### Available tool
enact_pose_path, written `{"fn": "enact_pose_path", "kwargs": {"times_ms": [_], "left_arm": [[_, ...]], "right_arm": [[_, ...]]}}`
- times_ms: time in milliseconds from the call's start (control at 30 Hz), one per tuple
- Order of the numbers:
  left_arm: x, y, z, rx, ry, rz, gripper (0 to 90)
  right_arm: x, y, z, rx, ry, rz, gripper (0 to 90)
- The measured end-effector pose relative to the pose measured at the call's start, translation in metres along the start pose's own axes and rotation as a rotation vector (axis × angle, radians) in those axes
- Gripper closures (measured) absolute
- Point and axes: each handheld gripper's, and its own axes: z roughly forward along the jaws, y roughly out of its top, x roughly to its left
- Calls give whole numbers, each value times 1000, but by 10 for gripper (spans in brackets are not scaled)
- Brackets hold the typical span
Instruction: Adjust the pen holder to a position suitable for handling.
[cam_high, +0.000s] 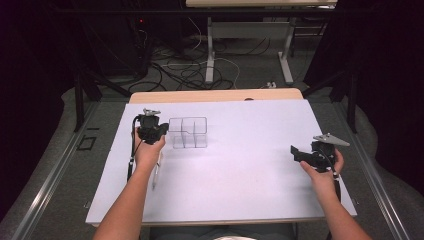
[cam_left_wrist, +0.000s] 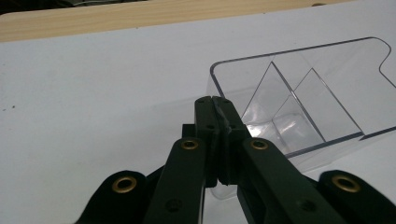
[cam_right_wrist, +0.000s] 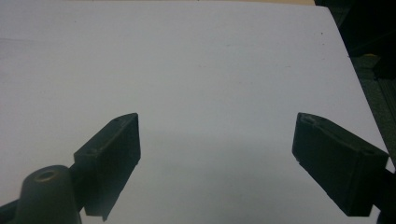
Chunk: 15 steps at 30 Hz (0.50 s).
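A clear plastic organizer (cam_high: 188, 132) with inner dividers stands on the white sheet at the left middle of the table. My left gripper (cam_high: 165, 129) is at its left end. In the left gripper view the organizer (cam_left_wrist: 317, 88) has its near wall running straight into the seam of my left gripper (cam_left_wrist: 215, 100), whose jaws are pressed together on that thin wall. My right gripper (cam_high: 295, 152) hovers at the right side of the sheet, far from the organizer. Its jaws stand wide apart in the right gripper view, where my right gripper (cam_right_wrist: 217, 140) has nothing between them.
A white sheet (cam_high: 240, 165) covers most of the wooden table (cam_high: 215, 95). A thin pale pen (cam_high: 156, 174) lies on the sheet just below my left hand. Beyond the table stand metal table legs and cables on the floor (cam_high: 200, 70).
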Motion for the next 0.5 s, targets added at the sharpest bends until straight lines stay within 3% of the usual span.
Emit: {"fn": "enact_pose_path", "kwargs": {"times_ms": [500], "left_arm": [[-26,7,11,9,-29,10,899]], "right_arm": [[1,0,1,2,4,-7,151]]}}
